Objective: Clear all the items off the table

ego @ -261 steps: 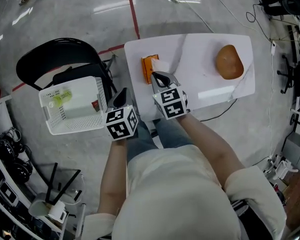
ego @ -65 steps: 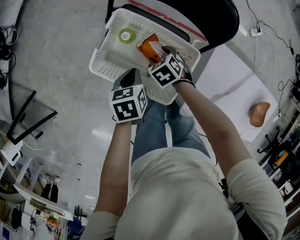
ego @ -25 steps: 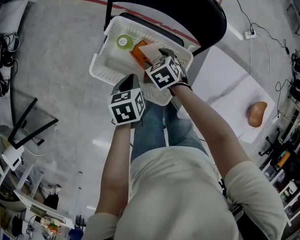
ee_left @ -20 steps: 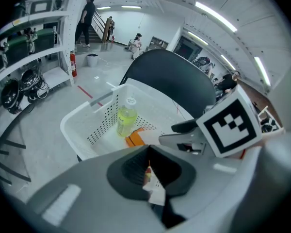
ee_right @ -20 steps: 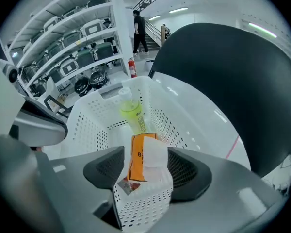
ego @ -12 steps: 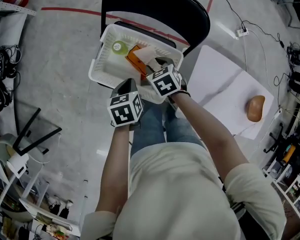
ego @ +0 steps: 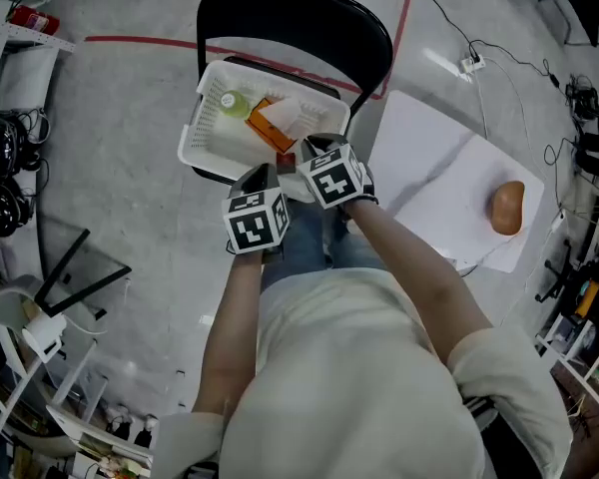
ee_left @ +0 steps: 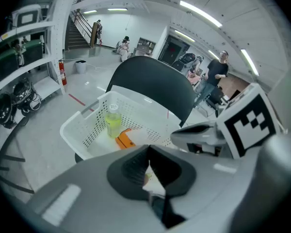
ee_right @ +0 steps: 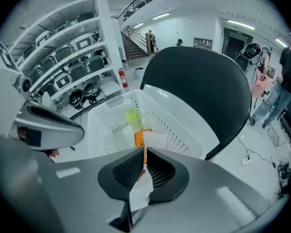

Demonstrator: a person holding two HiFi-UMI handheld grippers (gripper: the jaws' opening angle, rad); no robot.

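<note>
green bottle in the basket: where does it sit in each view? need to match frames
Head view: green bottle upper left of centre, in the basket's left part.
Left gripper view: green bottle left of centre, inside the basket, above the tool.
Right gripper view: green bottle just left of centre, inside the basket.
Shared landmark: the white basket on the black chair, seen in all three.

1 btl (ego: pixel 234 103), 1 box (ego: pixel 271 127), prob 1 bun (ego: pixel 506 208)
</note>
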